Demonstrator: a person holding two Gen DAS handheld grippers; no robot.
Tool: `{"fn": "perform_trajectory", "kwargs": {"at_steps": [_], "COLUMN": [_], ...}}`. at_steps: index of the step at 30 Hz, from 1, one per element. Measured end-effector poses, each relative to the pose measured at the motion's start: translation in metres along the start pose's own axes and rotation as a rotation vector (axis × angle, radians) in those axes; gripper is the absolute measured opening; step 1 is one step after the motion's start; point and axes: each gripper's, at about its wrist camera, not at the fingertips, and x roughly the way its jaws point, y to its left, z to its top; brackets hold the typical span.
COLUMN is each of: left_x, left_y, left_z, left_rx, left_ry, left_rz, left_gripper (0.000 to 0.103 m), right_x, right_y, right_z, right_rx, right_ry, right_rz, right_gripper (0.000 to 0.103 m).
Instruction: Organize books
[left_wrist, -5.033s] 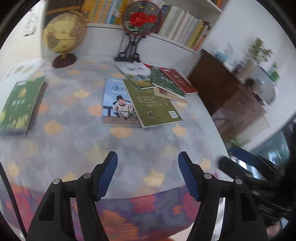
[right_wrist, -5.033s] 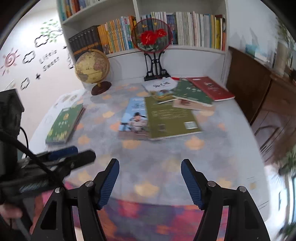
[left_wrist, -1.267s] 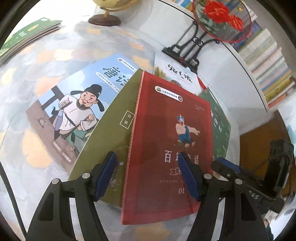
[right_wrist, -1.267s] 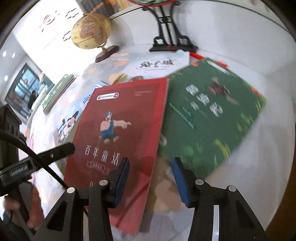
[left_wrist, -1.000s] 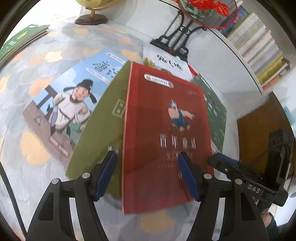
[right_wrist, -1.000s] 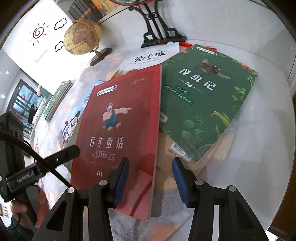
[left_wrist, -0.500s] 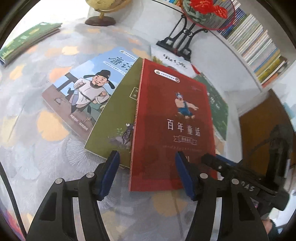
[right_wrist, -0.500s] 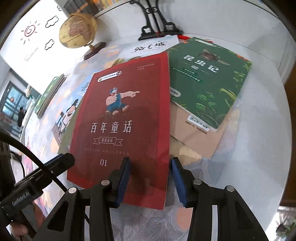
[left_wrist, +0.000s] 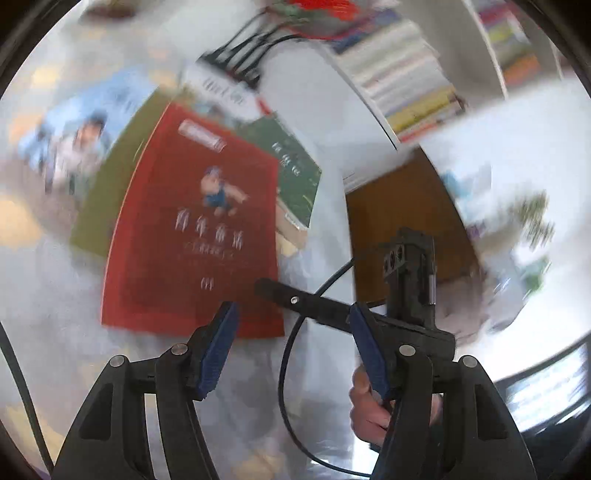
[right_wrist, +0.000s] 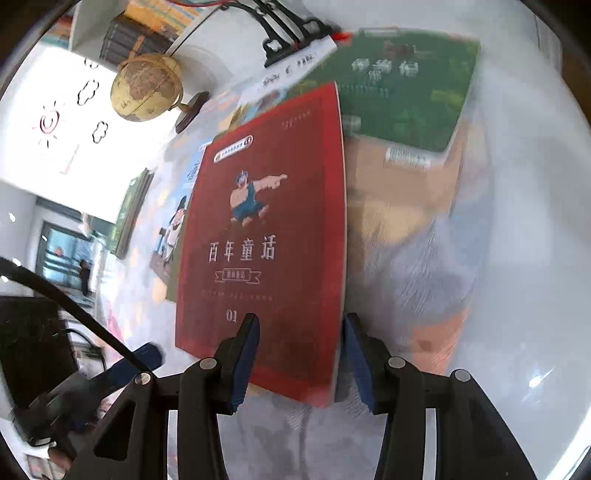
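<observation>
Since a second ago the left gripper has drawn back off the red book, its jaws closing a little yet apart and empty. The book, cartoon figure and white title, lies flat on the counter overlapping others. The right gripper, narrowly parted, straddles its near corner; whether it grips, I cannot tell.

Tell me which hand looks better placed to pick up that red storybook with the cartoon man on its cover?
Probably the right. The right gripper straddles the near corner of the red storybook, jaws apart on either side. The left gripper hangs open short of the book's near edge, nothing between its jaws.
</observation>
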Motion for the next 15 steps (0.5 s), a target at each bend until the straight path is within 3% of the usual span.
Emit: {"fn": "perform_trajectory", "kwargs": {"at_steps": [1,4,7,11,15], "left_x": [0.001,0.001,0.002,0.011,0.02], "left_y": [-0.003,0.017,0.043,0.071,0.066], "left_z": [0.001,0.005,0.007,0.008,0.008], "left_rx": [0.026,-0.036,-0.046,-0.082,-0.062], "left_ry": [-0.014,-0.021,-0.02,0.004,0.009], "left_rz": [0.043,0.119,0.292,0.328,0.289], "left_gripper": [0.06,0.06,0.06,0.06,0.062], "right_x": [0.0,-0.001,-0.005,-0.002,0.007], "right_y": [0.003,0.011,0.017,0.021,0.033], "right_z": [-0.002,-0.005,-0.006,-0.006,-0.01], "right_rx": [-0.007,-0.006,-0.045,-0.045,-0.094], "right_ry": [-0.014,-0.022,-0.037,-0.046,-0.047], "right_rz": [-0.013,-0.055,-0.13,-0.152,-0.197], "right_gripper": [0.046,0.046,0.046,0.046,0.049]}}
